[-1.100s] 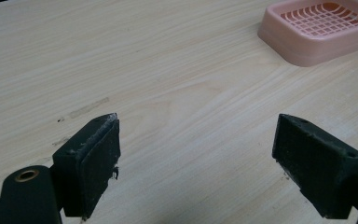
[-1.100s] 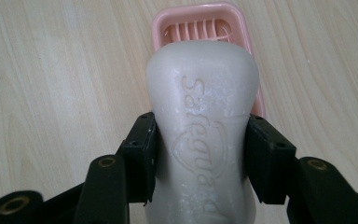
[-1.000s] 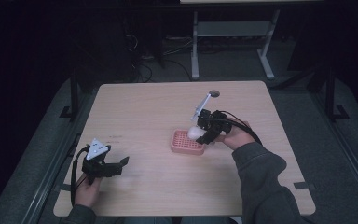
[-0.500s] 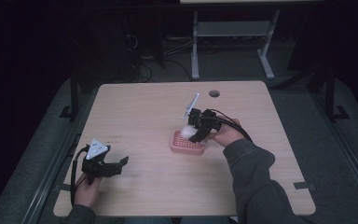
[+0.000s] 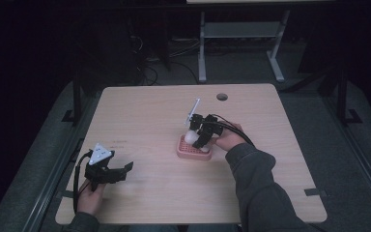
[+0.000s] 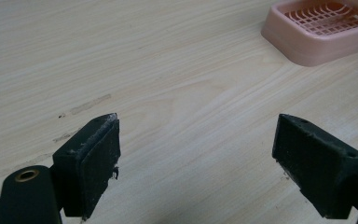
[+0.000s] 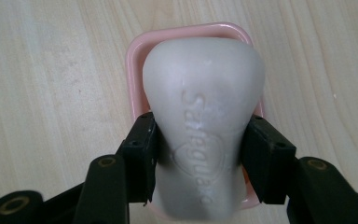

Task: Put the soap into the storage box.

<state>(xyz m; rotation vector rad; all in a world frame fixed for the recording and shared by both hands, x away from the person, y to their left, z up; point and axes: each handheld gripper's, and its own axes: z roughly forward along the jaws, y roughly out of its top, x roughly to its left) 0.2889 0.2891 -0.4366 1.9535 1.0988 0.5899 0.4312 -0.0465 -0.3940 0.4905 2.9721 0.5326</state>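
- One bar of white soap (image 7: 204,121), one pink soap dish (image 5: 193,149), two grippers, all on or over one pale wooden worktop (image 5: 149,121).
- The right gripper (image 5: 199,137) has its fingers (image 7: 140,149) clamped on the two sides of the soap; the bar sits directly over the dish, whose rim frames it in the right gripper view. Whether the soap touches the dish grid I cannot tell.
- The left gripper (image 5: 107,170) rests near the worktop's near-left corner with its fingers (image 6: 91,161) wide apart and nothing between them; its view shows the dish (image 6: 324,29) well off at the upper right.
- Against a second ago: the right gripper and soap were then beside the dish, toward its far-right edge; half a second ago they were nearer over it; now the bar is above the dish. The left gripper has stayed put and the dish has not shifted.
- The dish lies about mid-worktop, well apart from every edge. A round cable hole (image 5: 221,96) is near the far edge. Bare worktop lies open on all sides of the dish, widest to the left and far side.
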